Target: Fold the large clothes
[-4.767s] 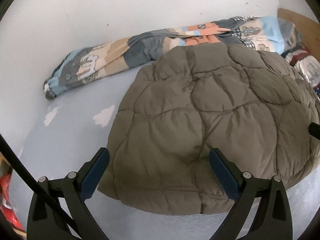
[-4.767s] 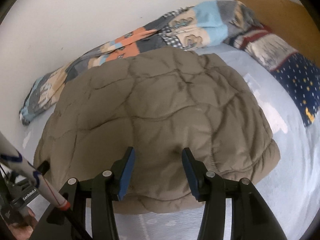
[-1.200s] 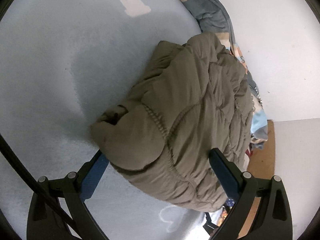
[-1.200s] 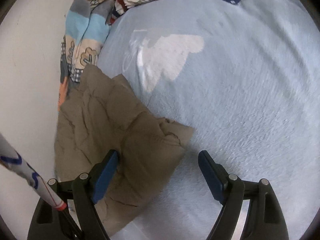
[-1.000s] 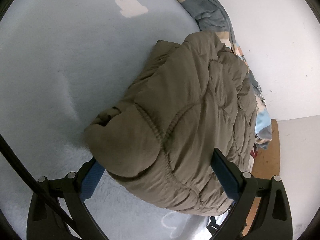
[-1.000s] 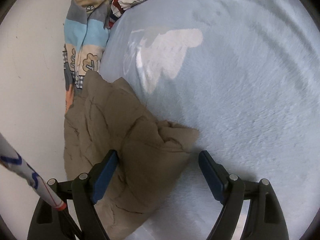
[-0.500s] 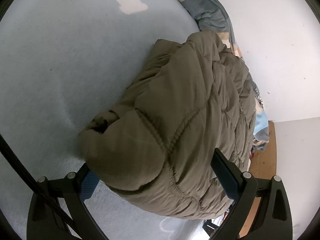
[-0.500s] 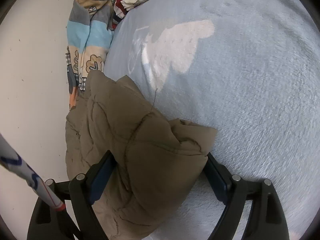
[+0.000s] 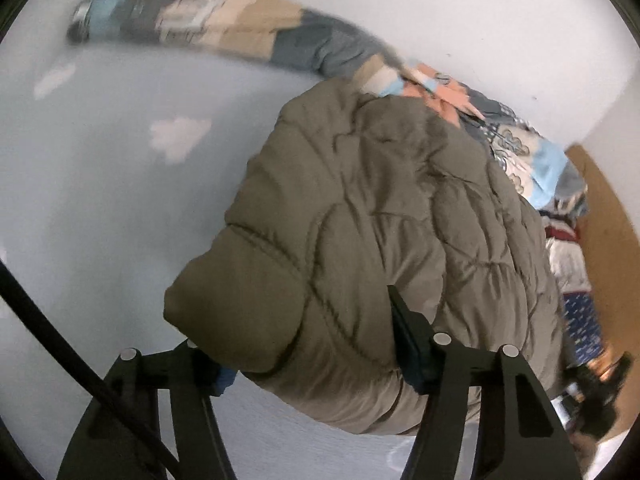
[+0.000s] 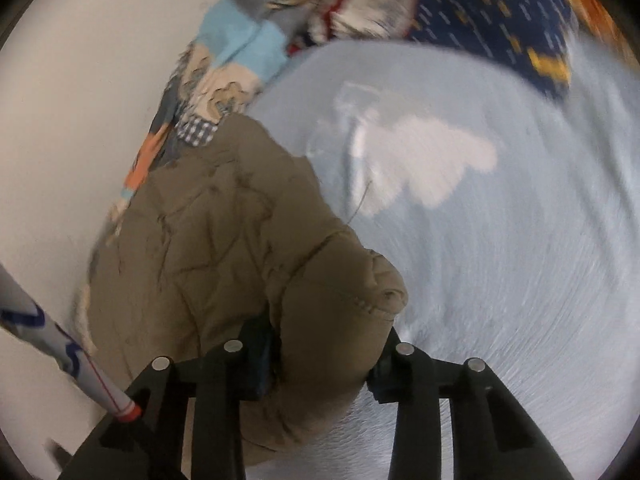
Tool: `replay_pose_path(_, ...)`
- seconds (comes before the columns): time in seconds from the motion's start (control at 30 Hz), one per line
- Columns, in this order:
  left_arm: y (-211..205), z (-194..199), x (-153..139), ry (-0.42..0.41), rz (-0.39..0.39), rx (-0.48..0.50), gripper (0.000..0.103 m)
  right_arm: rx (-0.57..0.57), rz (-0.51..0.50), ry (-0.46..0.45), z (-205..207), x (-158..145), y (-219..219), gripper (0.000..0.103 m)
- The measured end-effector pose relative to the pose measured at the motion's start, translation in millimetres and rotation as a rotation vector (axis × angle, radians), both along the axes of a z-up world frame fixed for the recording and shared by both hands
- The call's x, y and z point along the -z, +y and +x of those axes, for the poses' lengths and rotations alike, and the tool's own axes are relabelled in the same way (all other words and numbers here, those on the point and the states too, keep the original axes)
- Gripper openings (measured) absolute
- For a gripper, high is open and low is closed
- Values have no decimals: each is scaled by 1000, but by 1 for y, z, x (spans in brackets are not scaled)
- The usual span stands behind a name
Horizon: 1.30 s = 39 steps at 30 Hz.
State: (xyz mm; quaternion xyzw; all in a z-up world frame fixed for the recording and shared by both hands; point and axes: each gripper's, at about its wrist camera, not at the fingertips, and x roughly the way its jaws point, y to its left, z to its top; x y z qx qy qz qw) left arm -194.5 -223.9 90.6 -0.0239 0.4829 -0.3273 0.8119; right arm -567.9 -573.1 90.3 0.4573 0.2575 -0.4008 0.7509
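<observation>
Jacket [image 9: 380,220] hides left gripper's [image 9: 308,344] near pad; both jaws have just closed, pinching it.

Olive quilted puffer jacket [image 9: 380,216], bunched; corners lifted off pale-blue bedcover [image 10: 500,280].

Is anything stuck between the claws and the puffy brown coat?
No, nothing is in the way. The left claw and the right claw have both just squeezed shut straight onto the puffy brown coat, with only coat between their fingers. The patterned blanket lies behind it.
</observation>
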Motion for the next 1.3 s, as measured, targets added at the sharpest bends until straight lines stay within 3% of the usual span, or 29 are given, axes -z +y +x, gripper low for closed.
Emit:
replay_pose_path(0.2, -1, -14, -18, -129, 43, 37, 58, -131, -274, 180, 28, -41, 25, 32)
replay_pose_path(0.5, -15, -25, -39, -213, 61, 53, 57, -205, -461, 263, 41, -69, 48, 31)
replay_pose_path(0.97, 8, -42, -75, -273, 24, 80, 57, -236, -585, 237, 30, -108, 83, 30)
replay_pose_path(1.3, 54, -85, -118, -333, -30, 88, 57, -261, -648, 173, -7, -146, 126, 30)
